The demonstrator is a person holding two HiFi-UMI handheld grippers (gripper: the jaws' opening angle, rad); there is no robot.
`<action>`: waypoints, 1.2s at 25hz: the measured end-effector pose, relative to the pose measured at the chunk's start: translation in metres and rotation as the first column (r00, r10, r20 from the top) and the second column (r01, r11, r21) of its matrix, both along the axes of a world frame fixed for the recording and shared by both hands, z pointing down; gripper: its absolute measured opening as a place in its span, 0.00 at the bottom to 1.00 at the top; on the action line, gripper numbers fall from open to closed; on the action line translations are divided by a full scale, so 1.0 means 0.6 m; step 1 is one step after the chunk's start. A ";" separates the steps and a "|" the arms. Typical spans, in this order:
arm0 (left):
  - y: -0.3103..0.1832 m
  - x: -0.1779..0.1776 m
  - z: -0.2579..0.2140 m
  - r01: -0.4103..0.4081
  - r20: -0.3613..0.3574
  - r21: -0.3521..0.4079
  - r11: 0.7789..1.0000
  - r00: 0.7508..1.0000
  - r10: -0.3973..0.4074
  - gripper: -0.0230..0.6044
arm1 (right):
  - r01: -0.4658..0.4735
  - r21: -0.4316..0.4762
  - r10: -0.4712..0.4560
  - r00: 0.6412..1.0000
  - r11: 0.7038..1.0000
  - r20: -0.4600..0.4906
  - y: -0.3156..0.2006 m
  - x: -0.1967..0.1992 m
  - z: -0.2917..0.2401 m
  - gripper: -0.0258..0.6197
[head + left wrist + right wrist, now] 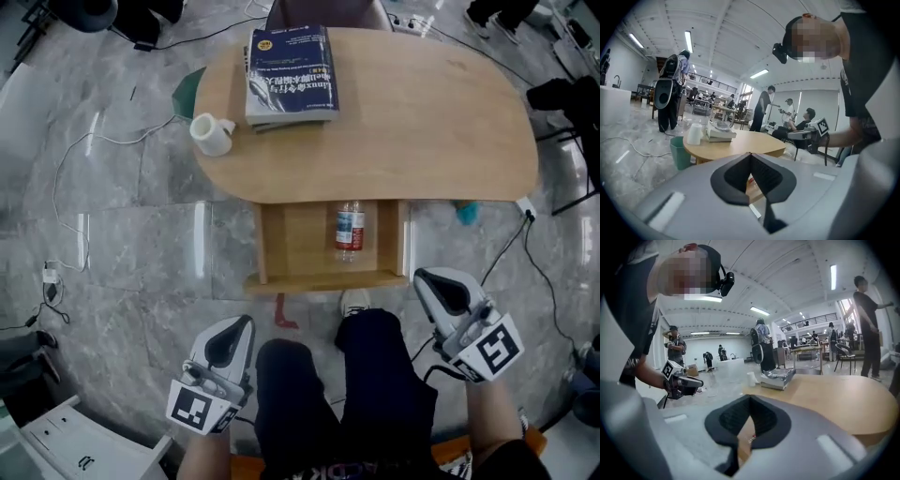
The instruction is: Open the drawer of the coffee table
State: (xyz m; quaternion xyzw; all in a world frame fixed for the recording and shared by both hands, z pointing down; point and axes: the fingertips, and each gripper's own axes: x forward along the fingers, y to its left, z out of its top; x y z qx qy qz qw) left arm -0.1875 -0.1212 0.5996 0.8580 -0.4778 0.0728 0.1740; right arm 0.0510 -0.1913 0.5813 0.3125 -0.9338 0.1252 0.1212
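Observation:
The oval wooden coffee table (441, 122) stands ahead with its drawer (281, 234) pulled out toward me. A clear plastic bottle (350, 228) with a red label lies inside the drawer. My left gripper (240, 323) is held near my left knee, shut and empty, well back from the drawer front. My right gripper (422, 277) hovers just right of the drawer's front corner, also shut with nothing in it. In the left gripper view the jaws (750, 154) meet tip to tip; the right gripper view shows its jaws (749, 398) closed too.
On the tabletop lie stacked blue books (291, 70) and a white mug (212, 133). A green bin (187, 89) stands at the table's left. Cables (75, 159) trail over the grey marble floor. A white unit (84, 450) sits at lower left. People stand beyond the table.

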 end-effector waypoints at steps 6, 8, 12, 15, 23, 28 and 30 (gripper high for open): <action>0.035 0.075 -0.244 -0.067 -0.062 -0.082 0.994 0.996 0.062 0.05 | 0.025 -0.104 -0.025 1.000 0.994 0.000 0.039 0.004 -0.229 0.04; 0.050 0.096 -0.328 -0.089 -0.099 -0.091 0.992 0.992 0.080 0.05 | 0.033 -0.124 -0.032 0.999 0.992 0.012 0.055 -0.005 -0.305 0.04; 0.092 0.115 -0.475 -0.129 -0.141 -0.070 0.989 0.983 0.118 0.05 | 0.039 -0.118 -0.034 0.998 0.992 0.044 0.097 -0.032 -0.444 0.04; 0.135 0.125 -0.546 -0.152 -0.140 -0.037 0.988 0.979 0.146 0.05 | 0.023 -0.079 -0.018 0.998 0.997 0.066 0.141 -0.043 -0.516 0.04; 0.279 0.138 -0.661 -0.194 -0.184 0.019 0.981 0.964 0.194 0.05 | -0.033 -0.041 0.038 0.993 0.999 0.114 0.329 -0.062 -0.623 0.04; 0.340 0.164 -0.658 -0.226 -0.195 -0.012 0.974 0.956 0.219 0.05 | -0.030 -0.036 0.033 0.995 0.999 0.093 0.419 -0.069 -0.636 0.04; 0.357 0.176 -0.661 -0.229 -0.185 -0.010 0.973 0.957 0.223 0.05 | -0.009 -0.040 0.012 0.996 0.999 0.087 0.442 -0.068 -0.636 0.04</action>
